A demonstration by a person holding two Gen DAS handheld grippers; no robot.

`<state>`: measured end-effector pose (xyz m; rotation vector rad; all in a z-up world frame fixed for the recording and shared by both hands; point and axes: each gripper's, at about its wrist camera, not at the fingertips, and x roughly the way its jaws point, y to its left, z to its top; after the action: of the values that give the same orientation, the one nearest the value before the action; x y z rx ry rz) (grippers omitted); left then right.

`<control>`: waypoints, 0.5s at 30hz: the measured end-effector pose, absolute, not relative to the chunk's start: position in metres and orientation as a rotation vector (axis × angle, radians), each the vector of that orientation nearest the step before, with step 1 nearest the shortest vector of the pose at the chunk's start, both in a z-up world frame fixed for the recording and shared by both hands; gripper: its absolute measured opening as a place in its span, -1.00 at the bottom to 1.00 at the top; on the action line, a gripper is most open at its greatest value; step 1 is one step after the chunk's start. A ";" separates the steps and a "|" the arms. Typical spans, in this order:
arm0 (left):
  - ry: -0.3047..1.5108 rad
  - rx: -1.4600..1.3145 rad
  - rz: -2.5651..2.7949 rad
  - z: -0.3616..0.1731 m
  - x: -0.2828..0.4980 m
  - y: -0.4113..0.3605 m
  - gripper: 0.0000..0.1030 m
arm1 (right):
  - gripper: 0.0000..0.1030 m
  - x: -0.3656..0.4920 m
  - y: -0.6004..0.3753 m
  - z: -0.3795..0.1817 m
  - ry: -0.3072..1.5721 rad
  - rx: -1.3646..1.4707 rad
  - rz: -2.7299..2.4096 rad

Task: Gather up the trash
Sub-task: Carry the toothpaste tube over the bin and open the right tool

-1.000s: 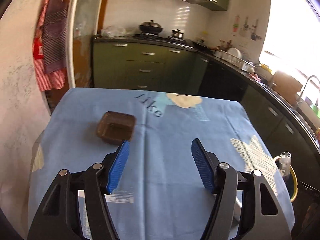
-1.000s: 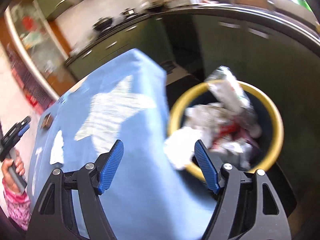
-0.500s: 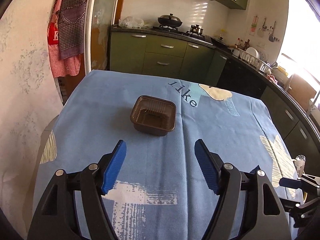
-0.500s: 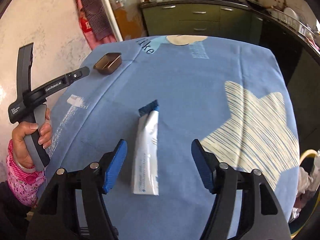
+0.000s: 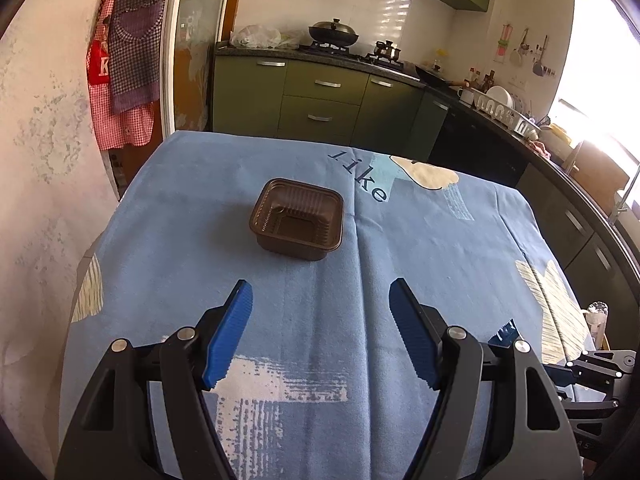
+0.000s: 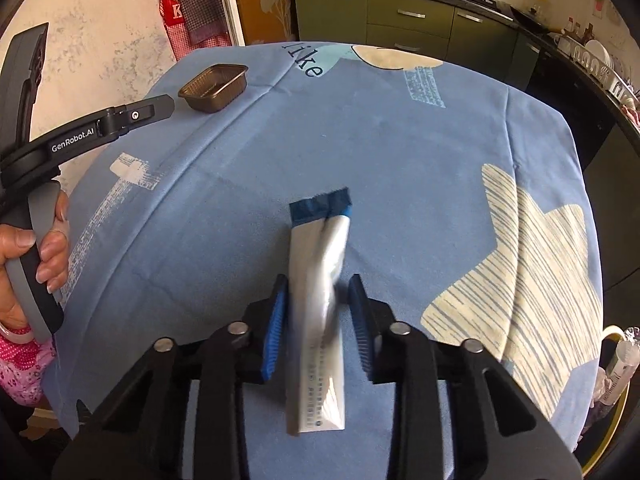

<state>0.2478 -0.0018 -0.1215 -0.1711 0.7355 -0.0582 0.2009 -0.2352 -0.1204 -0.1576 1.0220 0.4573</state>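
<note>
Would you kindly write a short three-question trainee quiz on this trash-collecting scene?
1. True or false: the right gripper is shut on the tube.
2. What lies ahead of the open left gripper on the tablecloth? A) a brown tray B) a bottle C) a spoon
3. Fill in: the flat crimped end of the tube is coloured ____.

Key:
1. True; its pads press on the tube's sides.
2. A; the brown tray sits upright, untouched, beyond the fingertips.
3. Blue.
</note>
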 end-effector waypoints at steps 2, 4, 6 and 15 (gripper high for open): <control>0.739 -0.172 -0.056 -0.122 0.248 -0.002 0.37 | -0.58 0.198 -0.238 -0.119 1.017 -0.144 0.467; 0.743 -0.174 -0.058 -0.123 0.248 -0.002 0.37 | -0.58 0.193 -0.241 -0.115 1.000 -0.123 0.477; 0.745 -0.171 -0.059 -0.123 0.248 -0.003 0.37 | -0.58 0.189 -0.248 -0.109 0.984 -0.097 0.473; 0.751 -0.156 -0.051 -0.126 0.250 -0.006 0.37 | -0.58 0.162 -0.348 -0.081 0.884 0.089 0.275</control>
<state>0.2498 -0.0063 -0.1258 -0.1564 0.7508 -0.0511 0.1624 -0.3483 -0.0809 0.0888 0.8839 0.2754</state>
